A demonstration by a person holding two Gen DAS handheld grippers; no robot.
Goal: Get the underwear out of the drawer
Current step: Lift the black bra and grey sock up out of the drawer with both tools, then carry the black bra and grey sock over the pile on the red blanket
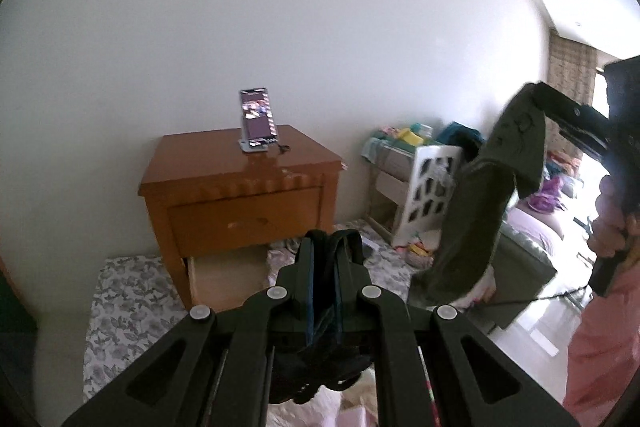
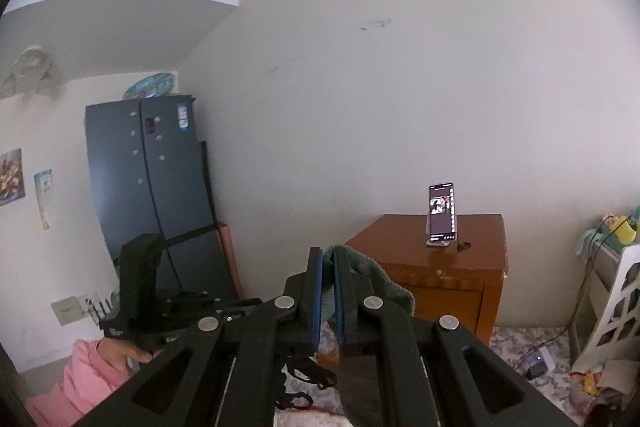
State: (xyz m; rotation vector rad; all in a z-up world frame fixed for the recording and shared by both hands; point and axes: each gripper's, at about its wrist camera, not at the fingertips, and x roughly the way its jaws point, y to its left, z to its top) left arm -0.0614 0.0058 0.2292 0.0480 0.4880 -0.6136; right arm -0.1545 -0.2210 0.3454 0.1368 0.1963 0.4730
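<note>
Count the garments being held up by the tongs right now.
2. A black garment is pinched in the left tongs; an olive-green garment hangs from the right tongs. More may lie hidden in the drawer below.

Glossy varnished wood being shown by nightstand (image 1: 240,183); soft matt olive cloth by underwear (image 1: 480,195); matt black plastic by left gripper (image 1: 329,247).

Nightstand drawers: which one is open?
The lower drawer of the nightstand: its pale box juts out past the front. The upper drawer sits flush and closed.
</note>
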